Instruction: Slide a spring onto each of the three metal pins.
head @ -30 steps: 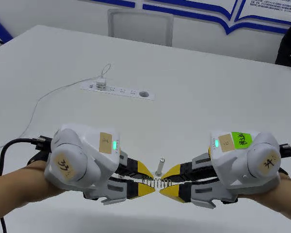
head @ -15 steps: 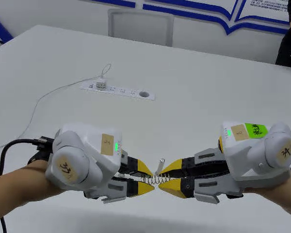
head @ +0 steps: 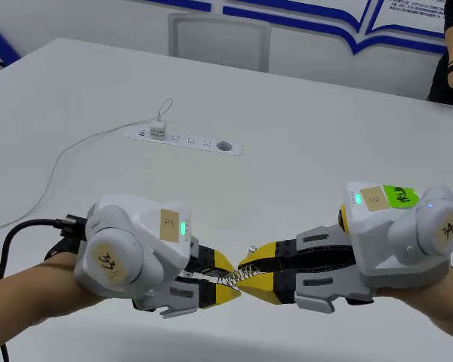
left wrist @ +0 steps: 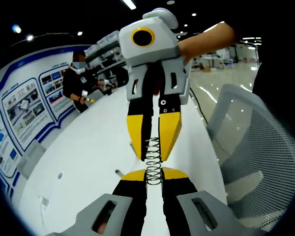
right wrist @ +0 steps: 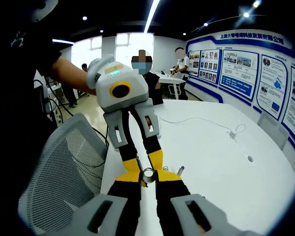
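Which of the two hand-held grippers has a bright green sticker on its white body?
The right hand-held gripper: a green sticker sits beside its tan label. The left hand-held gripper bears only tan labels. Both pinch the thin coiled metal spring.

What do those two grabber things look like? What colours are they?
The left gripper and the right gripper both have rounded white shells, handwritten tan labels, black jaws with yellow tips and a small green light. The left one trails a black cable; the right one also wears a bright green sticker.
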Available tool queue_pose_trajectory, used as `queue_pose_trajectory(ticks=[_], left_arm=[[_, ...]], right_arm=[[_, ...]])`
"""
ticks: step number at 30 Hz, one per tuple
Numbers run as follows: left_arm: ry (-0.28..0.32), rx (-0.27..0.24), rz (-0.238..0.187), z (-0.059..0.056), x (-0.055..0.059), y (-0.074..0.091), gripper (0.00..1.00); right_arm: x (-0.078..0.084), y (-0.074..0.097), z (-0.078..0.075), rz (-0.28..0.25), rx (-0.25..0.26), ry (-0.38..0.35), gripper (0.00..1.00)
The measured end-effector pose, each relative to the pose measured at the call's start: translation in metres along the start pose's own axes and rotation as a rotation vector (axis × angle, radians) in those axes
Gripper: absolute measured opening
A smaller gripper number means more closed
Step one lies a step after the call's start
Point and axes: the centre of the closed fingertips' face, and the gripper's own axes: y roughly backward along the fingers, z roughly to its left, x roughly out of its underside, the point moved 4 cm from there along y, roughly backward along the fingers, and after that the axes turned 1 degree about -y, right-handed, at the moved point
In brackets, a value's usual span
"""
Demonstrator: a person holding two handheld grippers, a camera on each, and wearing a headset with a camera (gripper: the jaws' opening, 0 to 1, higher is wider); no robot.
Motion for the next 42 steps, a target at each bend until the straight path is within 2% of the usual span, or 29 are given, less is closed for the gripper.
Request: queue_pose_trajectory(ticks=[3,7,12,13,14,22,25,28,33,38,42], left_arm=[[0.008,-0.001,-0.001,0.000,0.000,-0.001,0.10],[0.055,0.000,-0.031,-0.002,0.000,0.000,0.10],[0.076,-0.001,-0.029,-0.004,0.001,0.000,0.11],[0.089,0.004,-0.035,-0.005,0.000,0.000,0.11],[0.129,0.017,-0.050,-0.008,-0.001,0.000,0.11],[0.121,-0.034,-0.045,-0.004,0.003,0.002,0.12],[0.136,-0.046,-0.039,-0.003,0.006,0.004,0.13],[0.177,-0.054,-0.042,-0.004,0.010,0.006,0.17],[0.210,-0.100,-0.035,-0.001,0.017,0.011,0.25],[0.239,-0.155,-0.061,0.000,0.024,0.018,0.35],[0.256,-0.180,-0.050,-0.004,0.030,0.017,0.40]], right_arm=[[-0.001,-0.001,0.000,-0.003,0.000,-0.003,0.11],[-0.005,-0.002,0.001,-0.041,-0.002,-0.039,0.11],[-0.005,-0.004,0.001,-0.039,-0.003,-0.052,0.11],[-0.006,-0.004,0.002,-0.041,-0.006,-0.053,0.11],[-0.008,-0.005,0.003,-0.048,-0.013,-0.058,0.11],[-0.010,-0.008,0.001,-0.032,-0.004,-0.050,0.11],[-0.010,-0.007,-0.002,-0.025,0.010,-0.047,0.11],[-0.010,-0.005,-0.006,-0.025,0.023,-0.050,0.11],[-0.009,0.002,-0.017,-0.019,0.052,-0.053,0.11],[-0.007,0.009,-0.038,-0.013,0.137,-0.072,0.11],[-0.001,0.012,-0.051,0.005,0.191,-0.092,0.11]])
